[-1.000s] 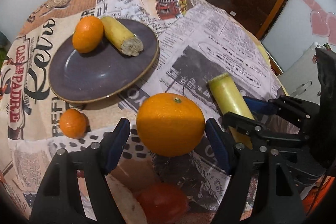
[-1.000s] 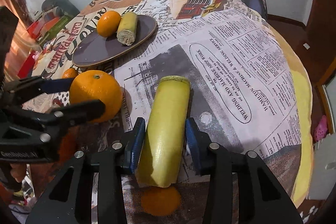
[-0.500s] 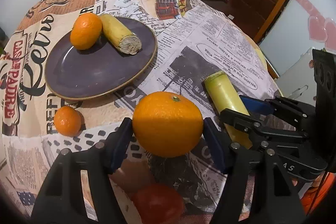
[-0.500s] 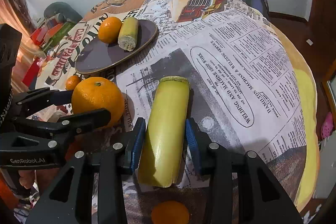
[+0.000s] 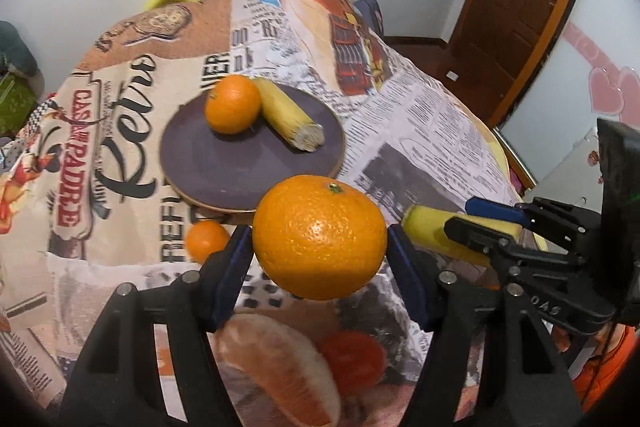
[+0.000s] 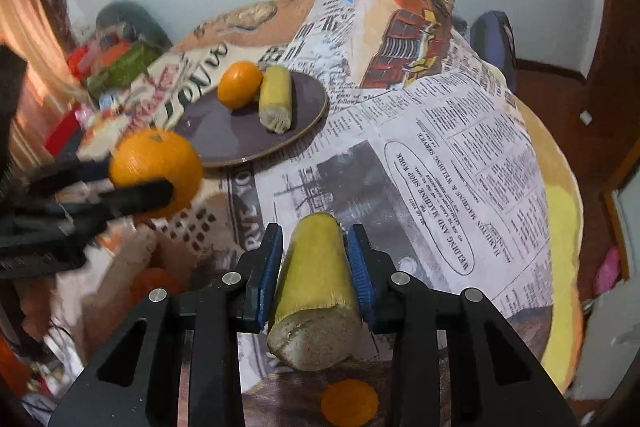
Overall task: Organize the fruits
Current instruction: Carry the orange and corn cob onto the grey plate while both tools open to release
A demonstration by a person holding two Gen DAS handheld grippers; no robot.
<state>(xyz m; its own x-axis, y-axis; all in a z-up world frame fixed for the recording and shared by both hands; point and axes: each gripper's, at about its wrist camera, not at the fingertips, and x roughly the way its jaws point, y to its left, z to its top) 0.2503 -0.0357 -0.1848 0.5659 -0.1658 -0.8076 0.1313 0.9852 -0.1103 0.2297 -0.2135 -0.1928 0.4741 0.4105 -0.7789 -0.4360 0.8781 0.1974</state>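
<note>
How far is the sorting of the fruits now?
Done: one orange and one yellow piece lie on the plate. In hand: the left gripper holds a big orange, the right gripper a second yellow piece, both lifted. Left: a small orange on the cloth.

Big orange (image 5: 320, 241) aloft; yellow cut stalk (image 6: 316, 291) tilted, off cloth

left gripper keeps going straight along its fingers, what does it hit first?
Judging from its own camera, the left gripper, shut on the big orange, points down toward the near rim of the purple plate. The plate edge or the tablecloth just before it likely comes first; depth is unclear.
</note>
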